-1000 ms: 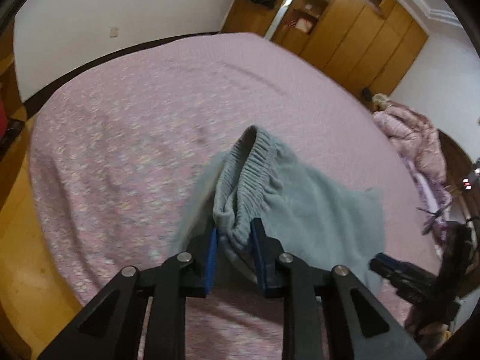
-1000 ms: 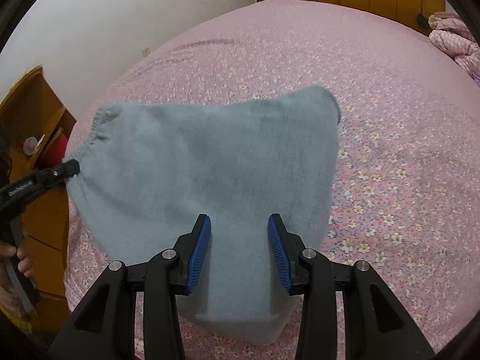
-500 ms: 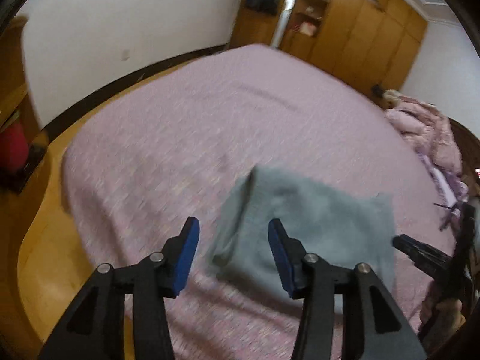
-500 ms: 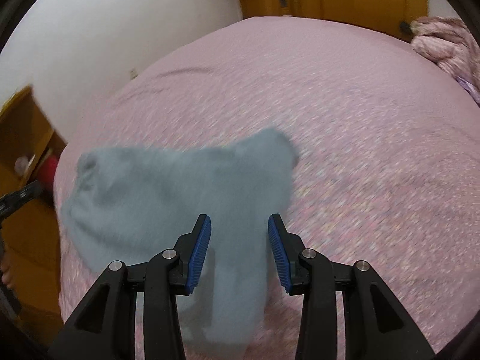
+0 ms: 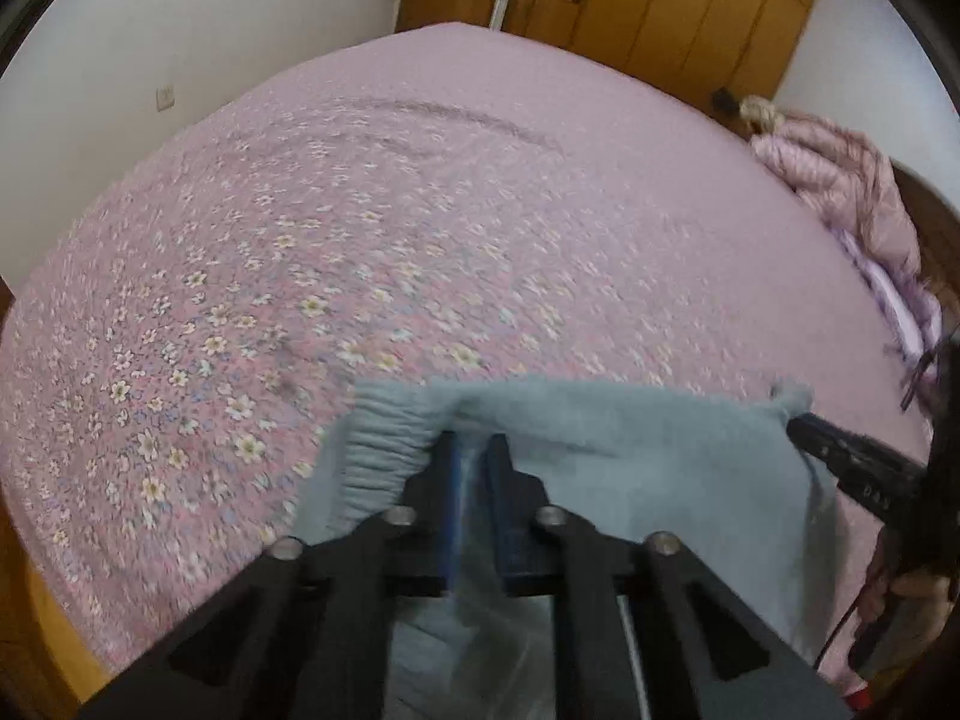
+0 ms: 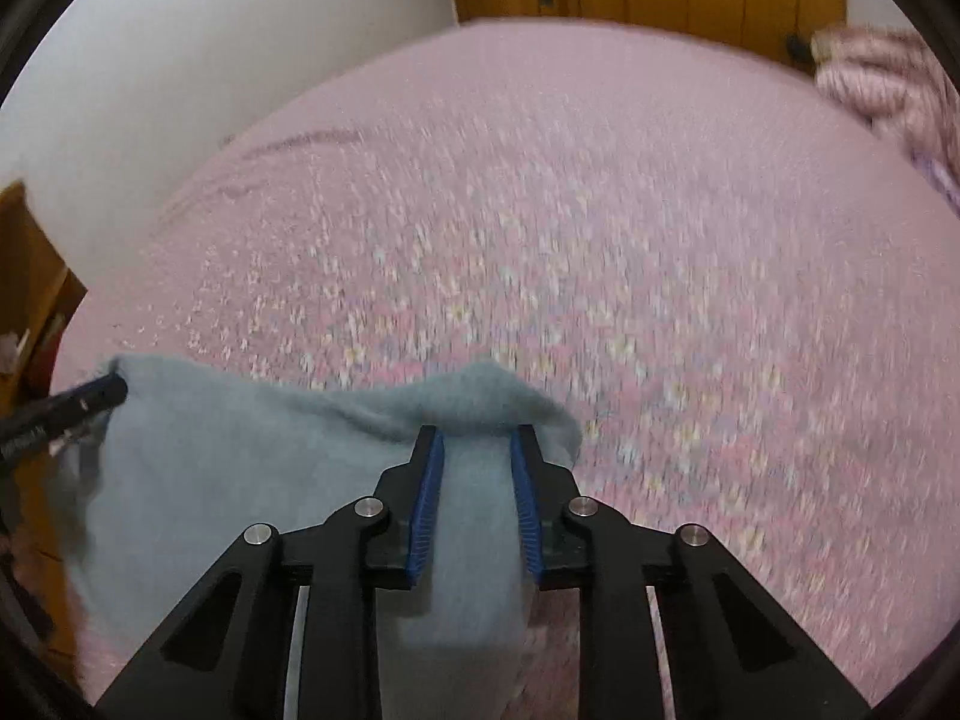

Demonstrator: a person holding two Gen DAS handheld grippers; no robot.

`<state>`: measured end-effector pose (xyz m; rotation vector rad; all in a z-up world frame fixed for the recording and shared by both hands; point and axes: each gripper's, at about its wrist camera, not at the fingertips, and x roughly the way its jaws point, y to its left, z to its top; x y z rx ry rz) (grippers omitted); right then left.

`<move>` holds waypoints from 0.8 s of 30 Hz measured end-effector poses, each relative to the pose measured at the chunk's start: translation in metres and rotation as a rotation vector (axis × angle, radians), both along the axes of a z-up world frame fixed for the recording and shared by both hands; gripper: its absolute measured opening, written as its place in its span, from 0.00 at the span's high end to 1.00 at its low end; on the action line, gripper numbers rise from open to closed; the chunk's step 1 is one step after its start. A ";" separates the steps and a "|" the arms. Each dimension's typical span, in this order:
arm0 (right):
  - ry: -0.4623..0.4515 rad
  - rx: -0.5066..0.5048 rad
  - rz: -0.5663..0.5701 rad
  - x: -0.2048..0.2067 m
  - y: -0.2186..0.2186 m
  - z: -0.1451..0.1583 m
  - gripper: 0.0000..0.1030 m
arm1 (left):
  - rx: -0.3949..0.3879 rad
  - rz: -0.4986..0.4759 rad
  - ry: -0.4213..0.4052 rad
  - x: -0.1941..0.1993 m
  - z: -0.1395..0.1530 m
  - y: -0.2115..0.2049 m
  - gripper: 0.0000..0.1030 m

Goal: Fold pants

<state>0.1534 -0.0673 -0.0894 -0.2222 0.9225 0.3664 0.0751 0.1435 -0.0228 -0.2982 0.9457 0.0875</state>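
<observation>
From the left wrist, the left claw (image 5: 474, 456) is pinched together on the pants (image 5: 630, 450) right by the gathered waistband, the grey cloth spread along the near edge of the pink bed (image 5: 420, 228). The right claw's tip touches the far corner of the cloth. From the right wrist, the right claw (image 6: 477, 450) holds a thick fold of the pants (image 6: 240, 450) between its blue pads (image 6: 427, 504), jaws partly closed around it.

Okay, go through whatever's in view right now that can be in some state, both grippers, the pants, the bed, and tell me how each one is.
left gripper: shut on the pants near the waistband.
right gripper: closed on a fold of the pants.
pants: grey, bunched, held at both ends.
bed: covered by a flowered pink sheet, slightly creased.
</observation>
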 end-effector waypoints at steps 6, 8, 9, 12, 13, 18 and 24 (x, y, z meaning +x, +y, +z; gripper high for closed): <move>0.032 0.008 -0.005 -0.005 -0.004 0.010 0.77 | -0.096 0.061 0.026 -0.022 0.010 0.022 0.92; 0.053 0.046 -0.003 -0.013 -0.008 0.018 0.77 | -0.076 0.051 0.013 -0.034 0.018 0.020 0.88; 0.059 0.061 0.005 -0.020 -0.011 0.022 0.77 | -0.062 0.043 0.010 -0.041 0.023 0.016 0.83; 0.087 0.081 0.034 -0.047 -0.017 0.027 0.77 | -0.045 0.010 0.010 -0.066 0.033 0.006 0.75; 0.095 0.078 0.046 -0.057 -0.018 0.028 0.77 | -0.038 0.000 0.014 -0.072 0.034 0.002 0.69; 0.108 0.041 0.075 -0.090 -0.019 0.024 0.70 | 0.000 -0.011 0.048 -0.090 0.022 -0.008 0.57; 0.135 -0.005 0.048 -0.093 -0.019 -0.008 0.65 | 0.003 -0.007 0.071 -0.096 0.008 -0.007 0.57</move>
